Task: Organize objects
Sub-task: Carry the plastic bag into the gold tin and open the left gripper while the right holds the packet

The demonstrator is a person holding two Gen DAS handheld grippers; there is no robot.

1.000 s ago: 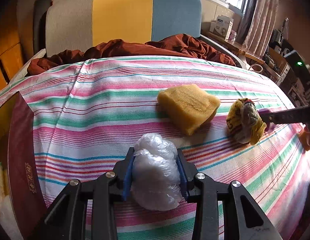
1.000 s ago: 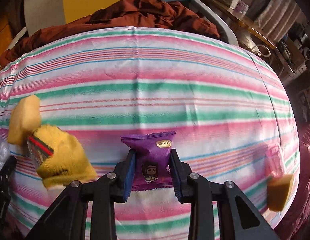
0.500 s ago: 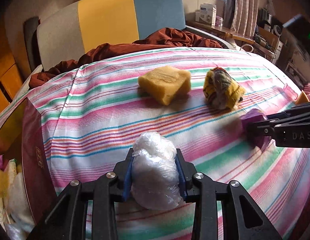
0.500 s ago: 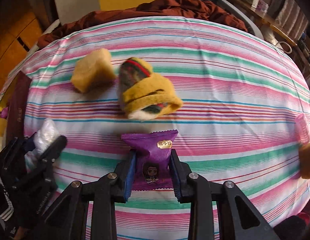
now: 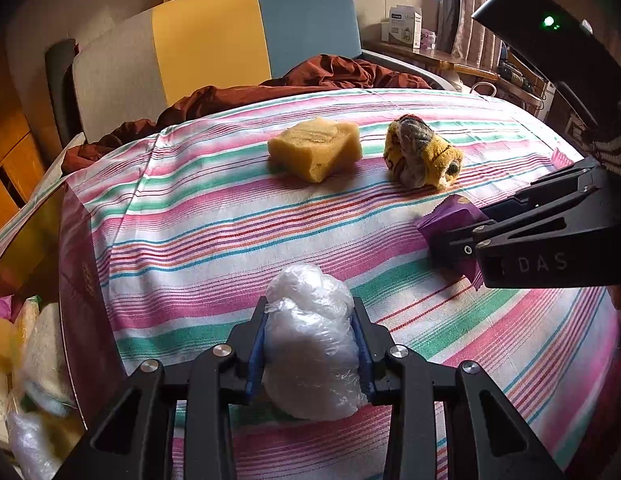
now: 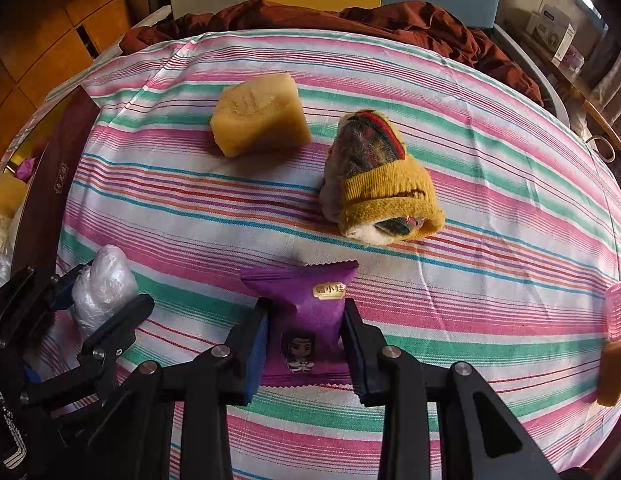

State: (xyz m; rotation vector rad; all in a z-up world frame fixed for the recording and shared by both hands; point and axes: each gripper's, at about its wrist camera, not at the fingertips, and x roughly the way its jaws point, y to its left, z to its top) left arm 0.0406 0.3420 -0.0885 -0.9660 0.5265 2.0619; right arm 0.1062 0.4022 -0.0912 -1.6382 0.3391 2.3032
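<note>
My left gripper is shut on a crumpled clear plastic bag, held over the striped bedsheet; it also shows in the right wrist view. My right gripper is shut on a purple snack packet, also visible at the right of the left wrist view. A yellow sponge block and a rolled yellow sock lie on the sheet beyond both grippers.
A dark red box with mixed items inside stands at the left edge of the bed. A brown blanket lies at the headboard. A pink item and an orange block sit at the right edge.
Both grippers have swung left with their loads still held; the sponge and sock now sit further right in both views and the red box shows more.
</note>
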